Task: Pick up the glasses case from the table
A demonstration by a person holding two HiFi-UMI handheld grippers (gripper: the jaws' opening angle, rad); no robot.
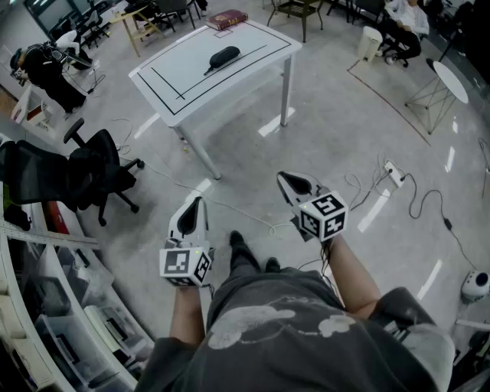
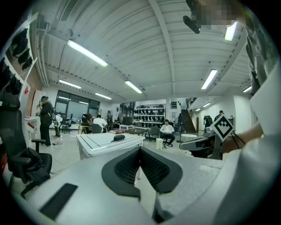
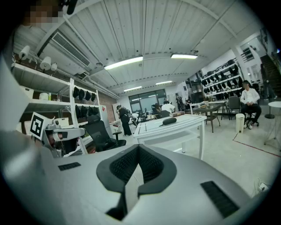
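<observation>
Closest in, the left gripper (image 1: pixel 196 205) and the right gripper (image 1: pixel 286 182) are held out at waist height over bare floor. Each one's own view shows its two dark ribbed pads pressed together with nothing between them, so both must spread before any grasp. Between them and the goal lie loose cables (image 1: pixel 417 197) on the floor to the right and a black office chair (image 1: pixel 86 173) to the left.

Farther on, well apart from both grippers, stands the white table (image 1: pixel 191 103). The glasses case (image 1: pixel 224 57) lies flat on its top inside the black marked lines, alone on that patch, with its long axis running diagonally. A reddish book (image 1: pixel 227 19) sits at the table's far edge, apart from the case.

The case looks like a dark, rounded, oblong shell. I judge it light and fairly stiff, able to take a firm pinch without harm. Its smooth curved sides could let the pads slide off toward either end. The safest hold is probably across the narrow width at mid-length, with the jaws coming down from above and straddling it squarely.
</observation>
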